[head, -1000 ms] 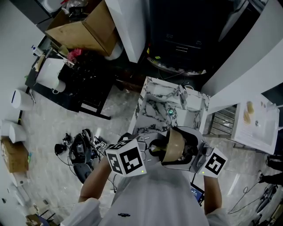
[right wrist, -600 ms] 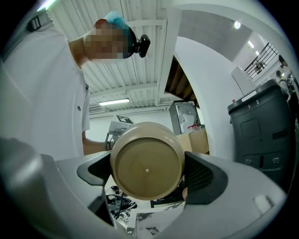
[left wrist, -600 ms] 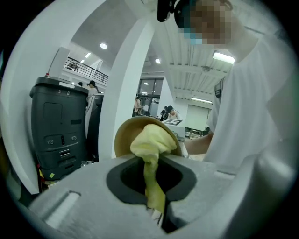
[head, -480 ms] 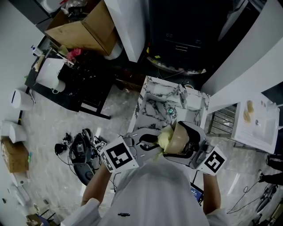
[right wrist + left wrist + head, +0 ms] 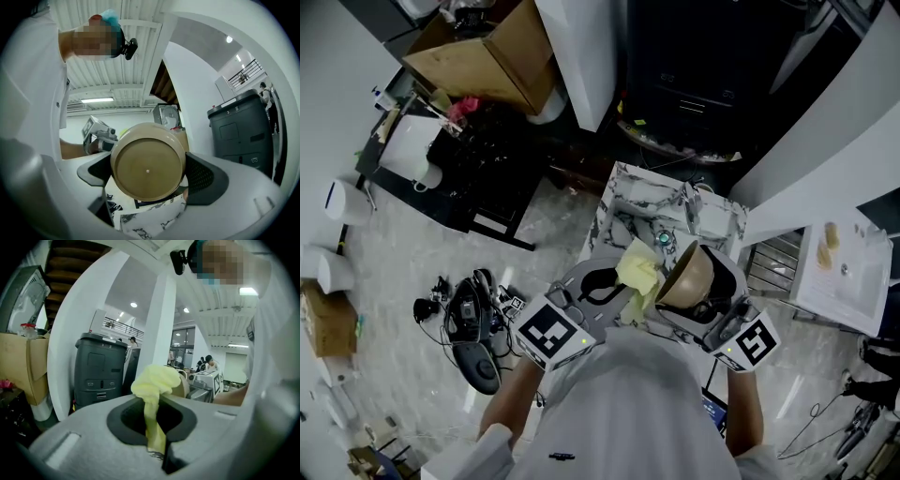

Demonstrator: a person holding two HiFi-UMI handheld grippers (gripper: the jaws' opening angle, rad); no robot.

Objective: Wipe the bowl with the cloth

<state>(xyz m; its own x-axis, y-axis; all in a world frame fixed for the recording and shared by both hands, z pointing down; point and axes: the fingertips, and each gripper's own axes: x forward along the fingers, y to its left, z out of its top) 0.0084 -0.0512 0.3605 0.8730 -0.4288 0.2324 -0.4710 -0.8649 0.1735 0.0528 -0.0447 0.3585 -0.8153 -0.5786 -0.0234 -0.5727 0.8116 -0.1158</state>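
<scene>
Main risk as I judge it: the bowl (image 5: 686, 277) is carried in the air above the marble-patterned table (image 5: 623, 223), held only by the right hand-held gripper (image 5: 698, 302), so a hard push from the cloth (image 5: 638, 271) could twist the smooth rounded wall out of the grip and drop it onto the table or the floor below. Second risk: the cloth is pinched by a narrow tail with most of it bunched loose above the jaws, so a dragging stroke against the rim could pull it free or let it fold over and wipe nothing. Left hand-held gripper (image 5: 153, 425): jaws nearly together, pinching the yellow cloth (image 5: 154, 380), whose crumpled head stands up past the tips. The tan bowl (image 5: 182, 384) shows just behind it in the left gripper view. Right hand-held gripper (image 5: 148, 174): jaws spread wide, one on each side of the bowl (image 5: 147, 168) and pressing on its outer wall. The flat base faces this camera, so the mouth is turned away toward the left hand-held gripper. From the head view the cloth sits just beside the bowl's rim. I cannot tell whether it touches the inside. Both tools are close in front of the person's chest
</scene>
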